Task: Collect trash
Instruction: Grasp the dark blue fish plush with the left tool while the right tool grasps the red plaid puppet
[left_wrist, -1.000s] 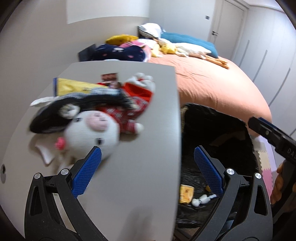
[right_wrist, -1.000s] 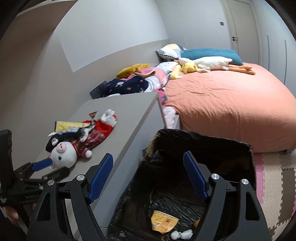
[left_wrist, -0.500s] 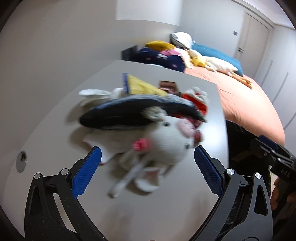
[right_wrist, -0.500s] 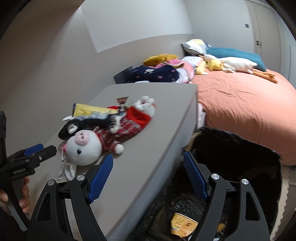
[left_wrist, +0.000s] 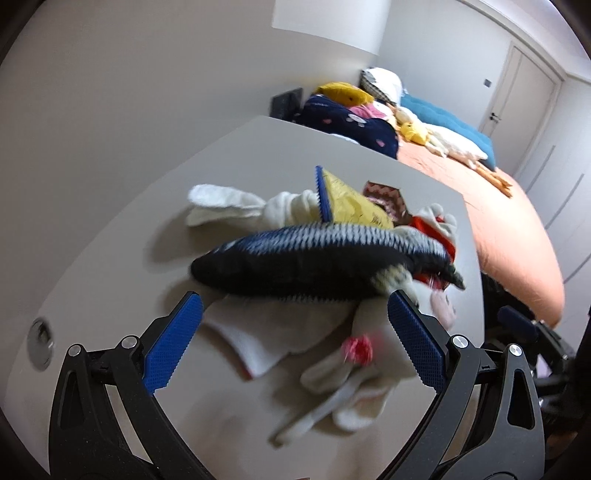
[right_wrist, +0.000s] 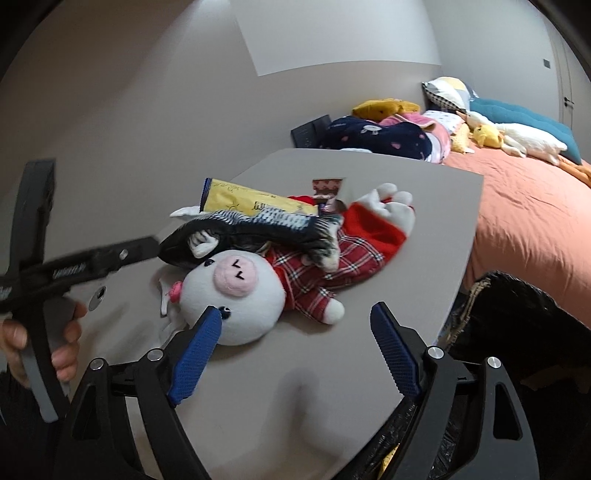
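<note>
Your left gripper (left_wrist: 291, 343) hangs with its blue-padded jaws wide apart and nothing between them, nosed up to the dark striped plush fish (left_wrist: 321, 258) on the pale grey desk top (left_wrist: 129, 236); your right gripper (right_wrist: 295, 347) is equally spread and empty, hovering just short of the white pig doll in red tartan (right_wrist: 236, 295). Neither tool touches anything yet.

The trash sits behind the fish — a yellow snack wrapper with a blue serrated end (left_wrist: 347, 203), lying partly under the fish's back, and a small brown patterned wrapper (left_wrist: 384, 195) just beyond it, beside the doll's red-and-white cuff. The black-lined trash bin (right_wrist: 517, 317) stands off the desk's right edge, on the bed side of the fish.

The step in hand looks like a reach for the yellow wrapper. To do it well, carry the left jaws over or around the fish rather than through it, so the soft toys are not dragged along. Aim for the wrapper's exposed blue end, which stands clear to the left of the fish, and close on that thin edge only. Foil of this kind will likely crumple and slip, so pinch well in from the edge. Draw it out away from the fish, then swing it across to the bin.
</note>
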